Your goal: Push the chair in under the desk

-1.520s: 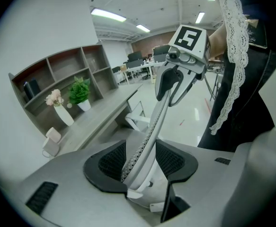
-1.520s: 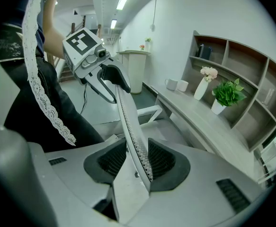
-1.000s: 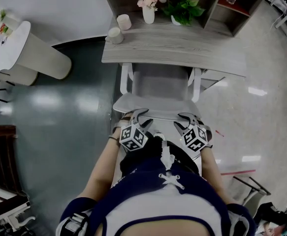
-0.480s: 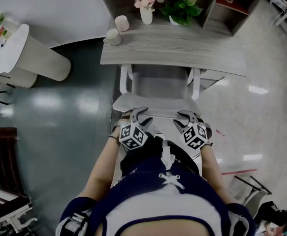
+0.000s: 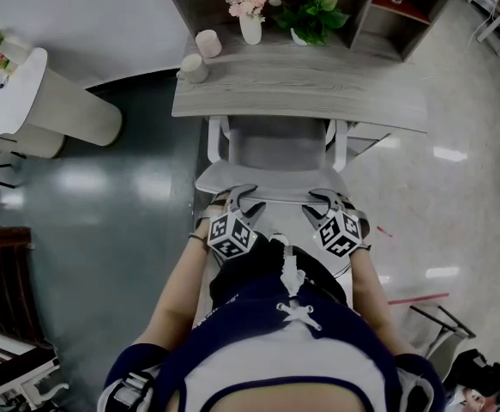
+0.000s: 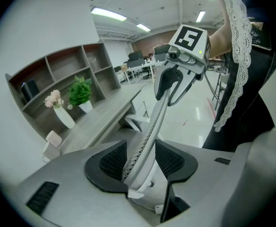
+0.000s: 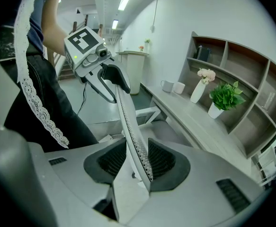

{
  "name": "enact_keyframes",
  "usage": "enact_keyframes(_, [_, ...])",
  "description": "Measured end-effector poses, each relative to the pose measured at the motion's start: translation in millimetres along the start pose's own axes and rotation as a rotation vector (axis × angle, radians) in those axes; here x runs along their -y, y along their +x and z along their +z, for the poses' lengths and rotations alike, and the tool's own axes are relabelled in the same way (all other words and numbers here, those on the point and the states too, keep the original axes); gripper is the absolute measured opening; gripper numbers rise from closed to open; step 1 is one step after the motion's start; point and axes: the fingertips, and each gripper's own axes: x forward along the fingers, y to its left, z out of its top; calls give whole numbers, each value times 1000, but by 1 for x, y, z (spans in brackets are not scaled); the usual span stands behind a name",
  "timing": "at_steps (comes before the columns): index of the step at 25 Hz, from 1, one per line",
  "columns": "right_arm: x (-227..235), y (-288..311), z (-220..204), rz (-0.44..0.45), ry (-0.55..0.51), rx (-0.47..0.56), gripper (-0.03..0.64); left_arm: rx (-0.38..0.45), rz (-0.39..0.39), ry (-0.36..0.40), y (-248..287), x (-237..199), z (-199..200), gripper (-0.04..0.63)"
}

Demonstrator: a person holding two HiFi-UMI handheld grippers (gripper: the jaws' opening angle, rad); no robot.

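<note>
Seen from the head view, a white round-topped stand (image 5: 27, 93) sits at far left on the dark glossy floor (image 5: 112, 230), well apart from the grey wood-grain desk (image 5: 361, 101) that spans the top of the frame. On the desk's left end stand two pale mugs (image 5: 193, 67), one behind the other, then a white vase of pink flowers (image 5: 250, 17) and, just beside it, a green potted plant (image 5: 316, 14), all in front of an open shelf unit (image 5: 378, 7). The chair (image 5: 275, 144), grey with white armrests (image 5: 218, 136), stands squarely at the desk's front edge: the front of its seat and the armrest tips reach under the desktop, while its backrest (image 5: 271, 181) stays clear of the desk on the person's side. The person, in a dark top with white lace trim, stands right behind it, both forearms reaching forward. The left gripper (image 5: 243, 201) is clamped on the backrest's top rim left of centre, and its own view shows the mesh edge filling the gap between the two dark pads. The right gripper (image 5: 325, 202) is clamped on the same rim right of centre, its pads likewise closed against both faces of the backrest. At far right, a red strip (image 5: 417, 299) lies on the pale tiled floor (image 5: 455, 187).
</note>
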Motion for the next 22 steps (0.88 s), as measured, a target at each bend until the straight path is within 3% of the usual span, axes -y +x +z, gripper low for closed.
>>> enact_keyframes(22, [35,10,2,-13,-12,0,130,4,5,-1,18,-29,10,192])
